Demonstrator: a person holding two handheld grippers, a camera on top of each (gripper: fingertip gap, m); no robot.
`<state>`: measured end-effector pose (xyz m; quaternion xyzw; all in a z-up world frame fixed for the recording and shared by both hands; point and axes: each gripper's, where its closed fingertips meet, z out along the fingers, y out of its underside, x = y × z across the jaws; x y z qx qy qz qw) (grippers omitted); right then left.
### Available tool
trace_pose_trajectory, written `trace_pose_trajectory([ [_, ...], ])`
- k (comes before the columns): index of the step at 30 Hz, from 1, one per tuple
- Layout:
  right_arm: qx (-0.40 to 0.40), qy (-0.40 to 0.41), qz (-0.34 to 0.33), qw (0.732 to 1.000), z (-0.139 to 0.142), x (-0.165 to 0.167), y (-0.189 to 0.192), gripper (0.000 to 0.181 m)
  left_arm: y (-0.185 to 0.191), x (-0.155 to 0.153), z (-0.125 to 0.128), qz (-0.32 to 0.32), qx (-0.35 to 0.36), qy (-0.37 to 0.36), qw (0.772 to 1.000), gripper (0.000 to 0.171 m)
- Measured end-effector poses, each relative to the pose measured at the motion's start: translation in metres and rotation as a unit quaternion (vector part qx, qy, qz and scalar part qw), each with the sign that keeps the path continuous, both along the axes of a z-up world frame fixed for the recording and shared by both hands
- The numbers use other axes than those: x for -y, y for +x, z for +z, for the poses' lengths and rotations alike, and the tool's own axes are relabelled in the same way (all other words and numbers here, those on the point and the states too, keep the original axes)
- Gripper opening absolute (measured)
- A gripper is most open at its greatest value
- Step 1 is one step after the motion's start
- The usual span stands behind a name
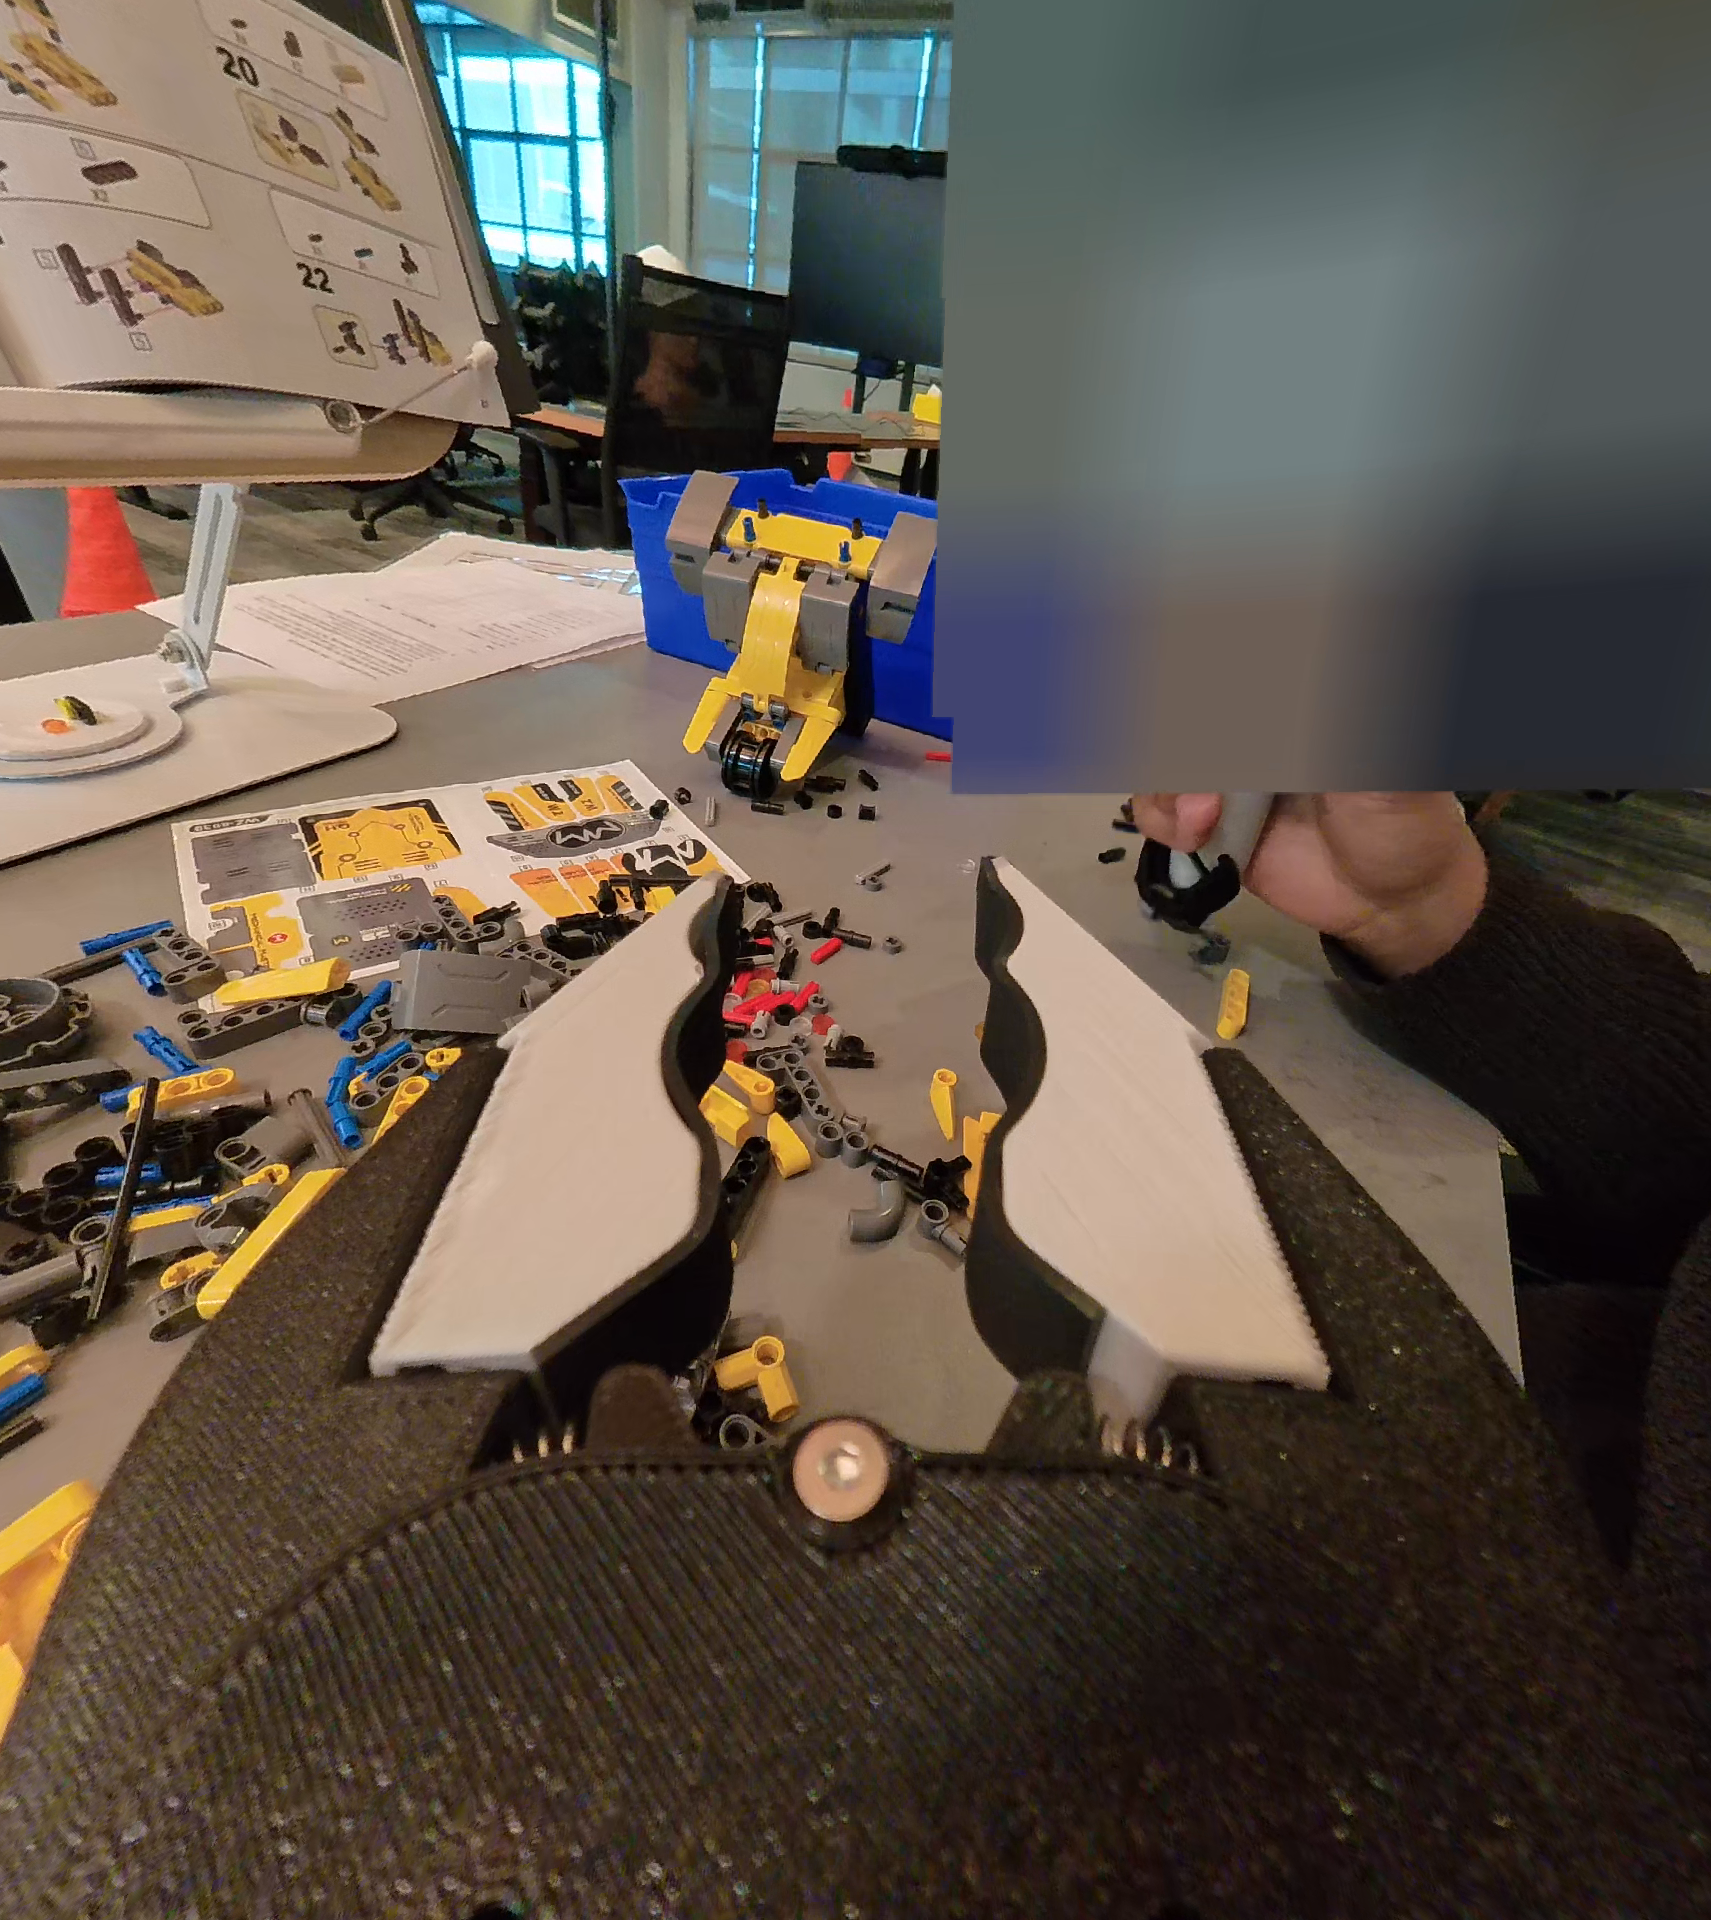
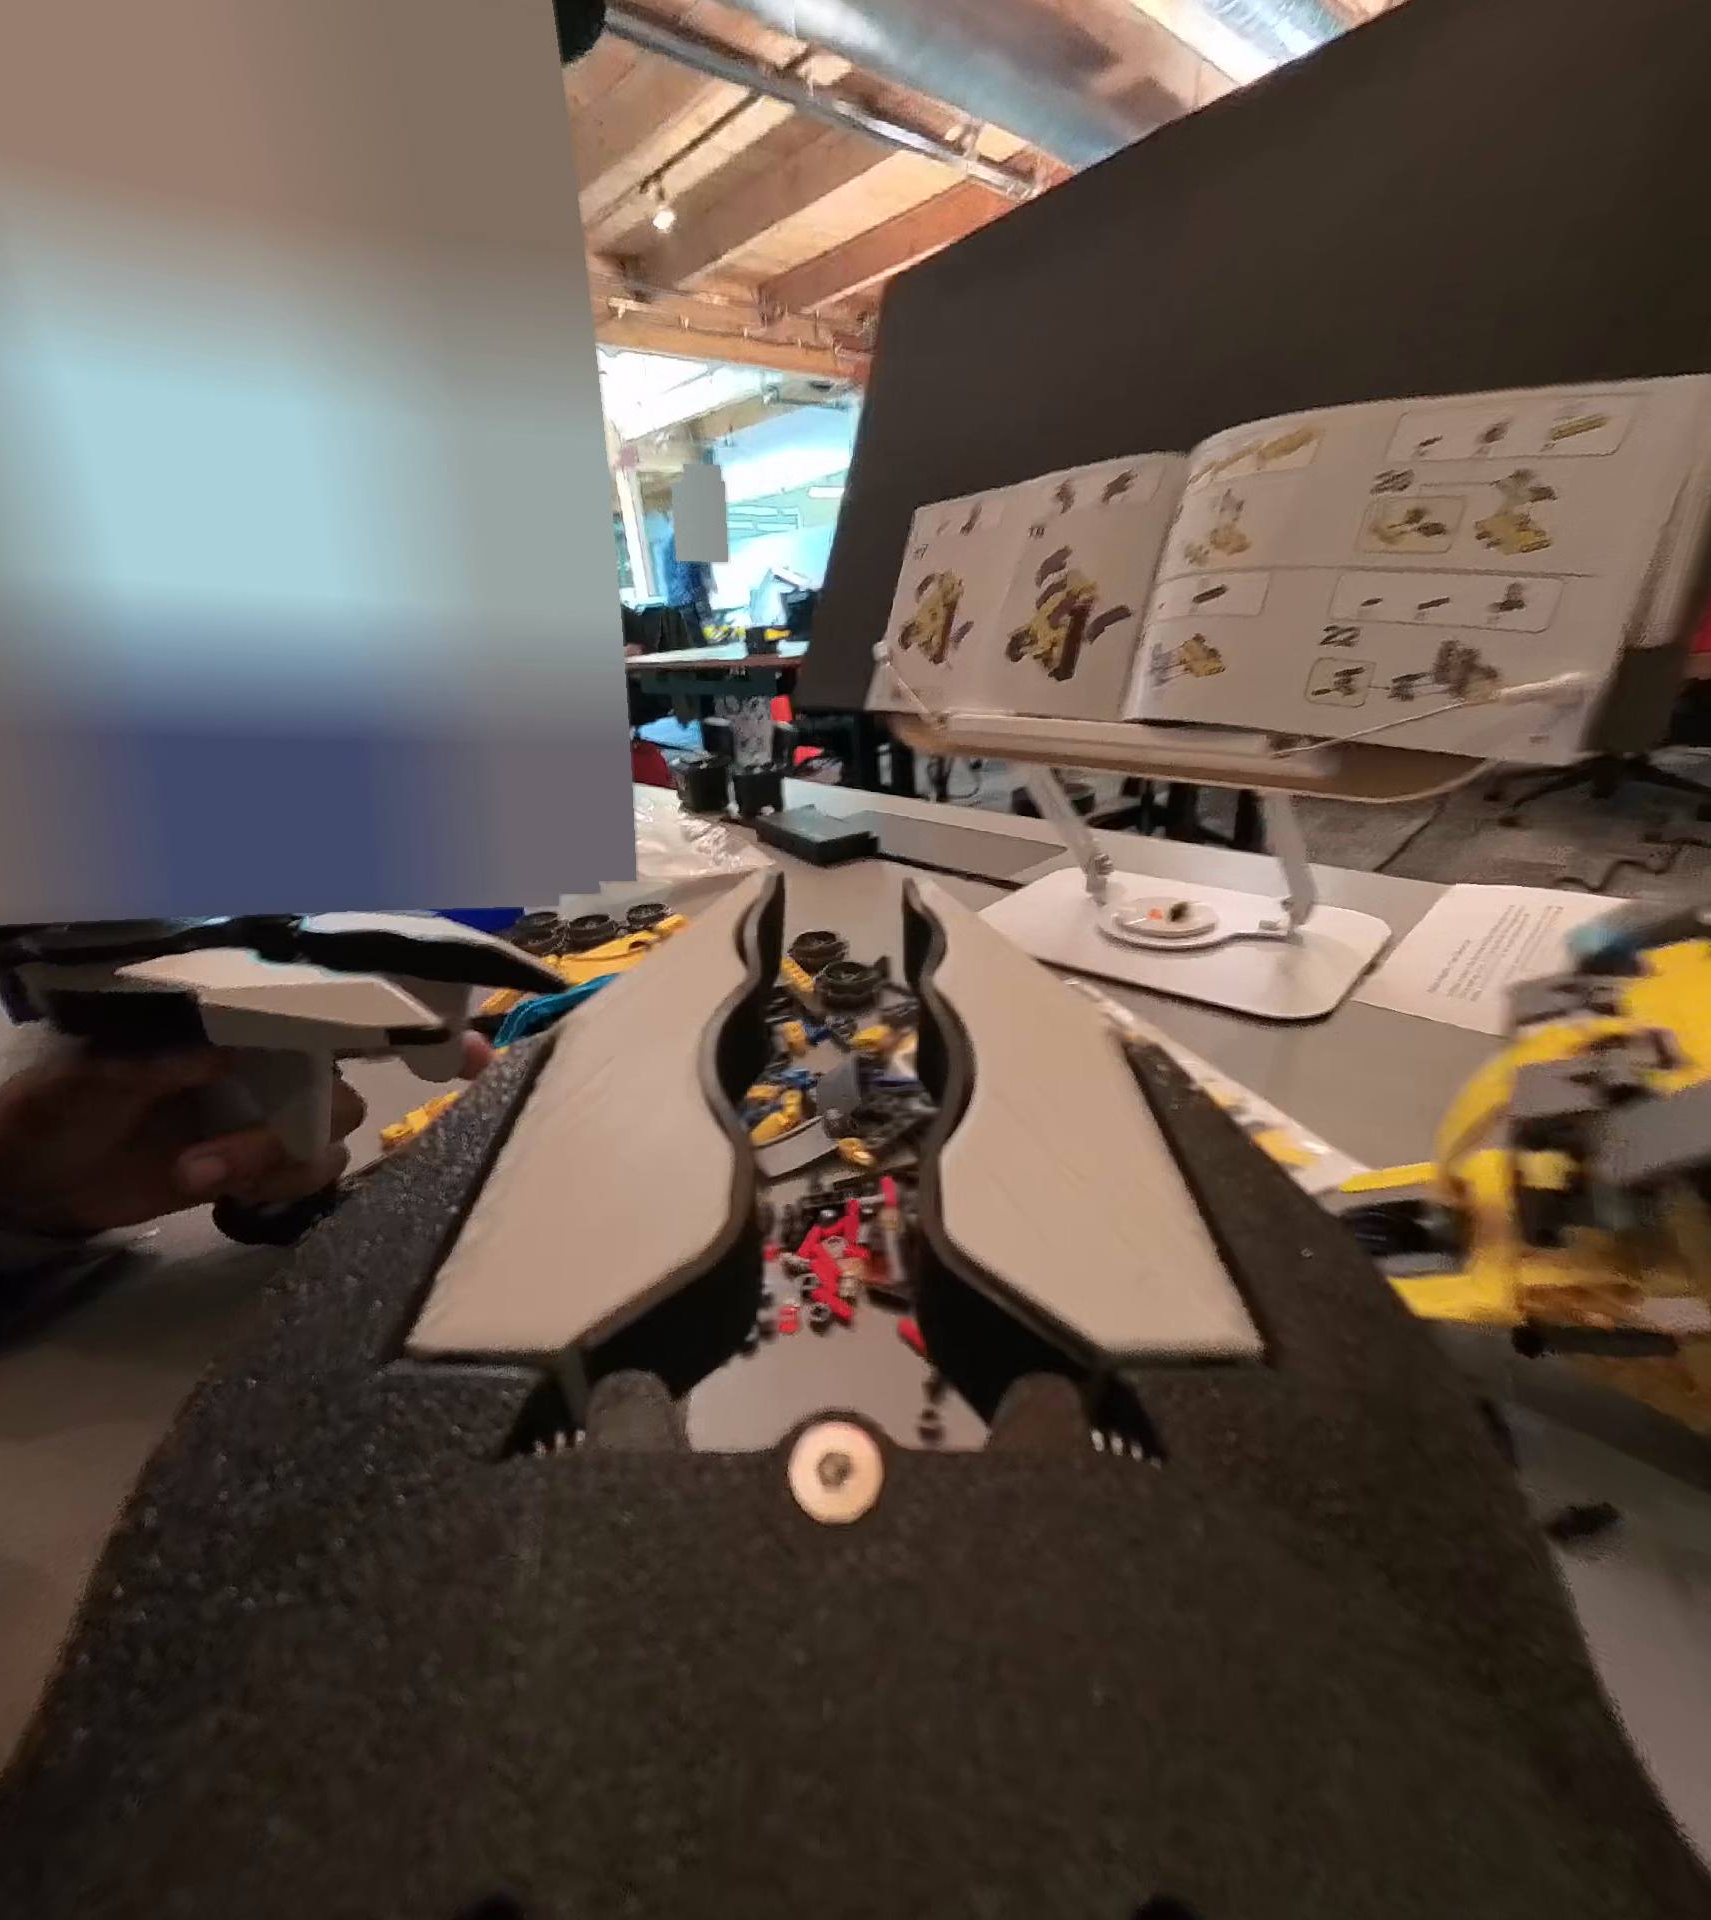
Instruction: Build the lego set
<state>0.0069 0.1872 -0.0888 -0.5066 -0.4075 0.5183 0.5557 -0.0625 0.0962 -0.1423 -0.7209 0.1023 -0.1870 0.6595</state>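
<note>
My left gripper (image 1: pixel 853 873) is open and empty, hovering low over loose building-toy pieces (image 1: pixel 207 1122) on the grey table (image 1: pixel 1090 997). Small red pins (image 1: pixel 778 1003) and grey and yellow connectors lie between its fingers. A half-built yellow and grey model (image 1: pixel 789 634) stands beyond it. My right gripper (image 2: pixel 843 883) is open and empty, with its fingers not far apart. It is above the red pins (image 2: pixel 840 1262) and black wheels (image 2: pixel 835 961). The model (image 2: pixel 1609 1122) is close on its right, blurred. The left gripper (image 2: pixel 518 977) shows at the left, held by a hand (image 2: pixel 155 1132).
An open instruction booklet (image 1: pixel 186 187) rests on a white stand (image 1: pixel 155 727), which also shows in the right wrist view (image 2: pixel 1194 935). A sticker sheet (image 1: pixel 363 862) lies flat on the table. A blue bin (image 1: pixel 882 623) stands behind the model. Papers (image 1: pixel 435 613) lie at the back. A hand (image 1: pixel 1350 873) and dark sleeve are at the right.
</note>
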Motion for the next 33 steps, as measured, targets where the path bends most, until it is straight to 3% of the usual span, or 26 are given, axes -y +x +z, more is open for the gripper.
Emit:
trace_pose_trajectory([
  [5, -0.025, -0.027, -0.096, 0.995, 0.003, -0.066, 0.062, 0.023, 0.001, 0.001, 0.001, -0.004, 0.006, 0.002, 1.0, 0.045],
  [8, -0.069, -0.088, -0.093, 0.989, 0.007, -0.083, 0.086, 0.027, 0.002, 0.0, 0.0, -0.005, 0.003, -0.001, 1.0, 0.045],
  [12, -0.084, -0.11, -0.049, 0.989, 0.009, -0.072, 0.077, 0.03, 0.001, -0.001, -0.001, -0.001, -0.004, -0.003, 1.0, 0.045],
  [19, -0.003, -0.03, -0.076, 0.997, -0.006, -0.059, 0.055, 0.026, 0.002, -0.001, -0.002, -0.001, -0.006, -0.004, 1.0, 0.045],
  [33, -0.009, -0.048, -0.073, 0.996, -0.007, -0.061, 0.056, 0.027, 0.002, -0.001, -0.002, -0.003, -0.005, -0.004, 1.0, 0.045],
])
